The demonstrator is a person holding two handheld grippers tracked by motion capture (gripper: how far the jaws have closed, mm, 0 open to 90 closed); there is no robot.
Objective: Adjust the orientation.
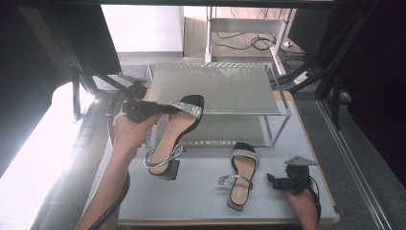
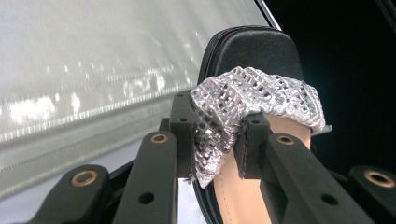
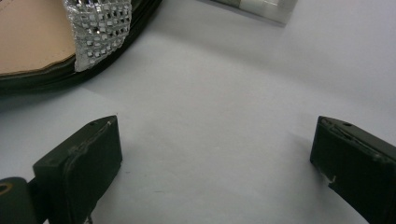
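- Left gripper (image 1: pixel 165 109) pinches the silver sequinned toe strap (image 2: pixel 243 100) of a black sandal (image 1: pixel 174 132), its jaws pressed onto the bunched strap from both sides.
- That sandal hangs tilted in front of the wire shoe rack (image 1: pixel 220 88), toe up by the top shelf, block heel low over the grey table (image 1: pixel 191 191).
- Right gripper (image 3: pixel 215 154) rests low at the table's right side, jaws spread wide with nothing between them.
- Second sandal (image 1: pixel 241 175) lies flat on the table, just left of the right gripper.
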